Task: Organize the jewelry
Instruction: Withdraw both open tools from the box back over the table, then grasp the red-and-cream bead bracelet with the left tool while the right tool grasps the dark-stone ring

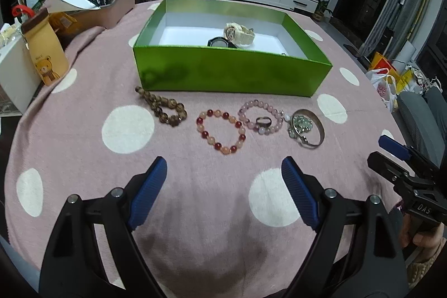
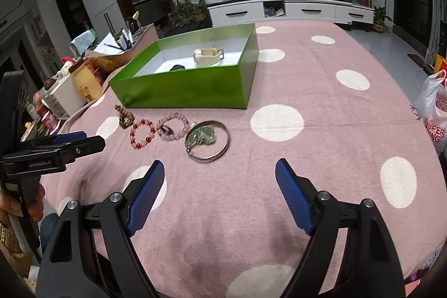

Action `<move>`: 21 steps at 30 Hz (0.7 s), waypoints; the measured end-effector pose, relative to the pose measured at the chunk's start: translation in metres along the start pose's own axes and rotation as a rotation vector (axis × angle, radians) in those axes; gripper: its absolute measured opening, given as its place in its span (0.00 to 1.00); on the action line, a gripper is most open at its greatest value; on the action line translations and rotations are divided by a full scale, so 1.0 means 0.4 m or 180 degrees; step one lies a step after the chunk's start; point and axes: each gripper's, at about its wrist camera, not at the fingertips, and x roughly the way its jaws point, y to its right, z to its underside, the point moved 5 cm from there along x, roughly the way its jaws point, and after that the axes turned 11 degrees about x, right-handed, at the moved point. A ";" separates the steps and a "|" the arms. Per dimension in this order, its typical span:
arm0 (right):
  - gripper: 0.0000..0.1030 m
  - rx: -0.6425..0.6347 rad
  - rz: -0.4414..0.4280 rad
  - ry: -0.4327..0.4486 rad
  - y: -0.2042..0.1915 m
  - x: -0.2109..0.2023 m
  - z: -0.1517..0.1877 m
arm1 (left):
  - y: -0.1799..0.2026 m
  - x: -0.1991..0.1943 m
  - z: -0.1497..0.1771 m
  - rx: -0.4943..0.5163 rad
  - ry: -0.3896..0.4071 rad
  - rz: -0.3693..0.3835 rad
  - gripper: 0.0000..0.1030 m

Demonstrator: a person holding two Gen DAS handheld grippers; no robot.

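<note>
Already two watches (image 1: 239,35) lie in the green box (image 1: 232,69) toward the table's (image 1: 83,108) far edge; four bracelets and a bangle (image 1: 308,130) sit in a row just before its near wall. Both grippers, left (image 1: 223,192) and right (image 2: 219,192), hover gaping and empty. Likely next: pick one piece; the right sits nearer the bangle, the left the red bracelet (image 1: 222,131).
</note>
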 end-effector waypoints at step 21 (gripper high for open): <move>0.78 -0.0257 -0.0244 -0.0170 -0.067 0.090 -0.010 | -0.057 0.113 -0.006 -0.0336 -0.0199 0.0064 0.58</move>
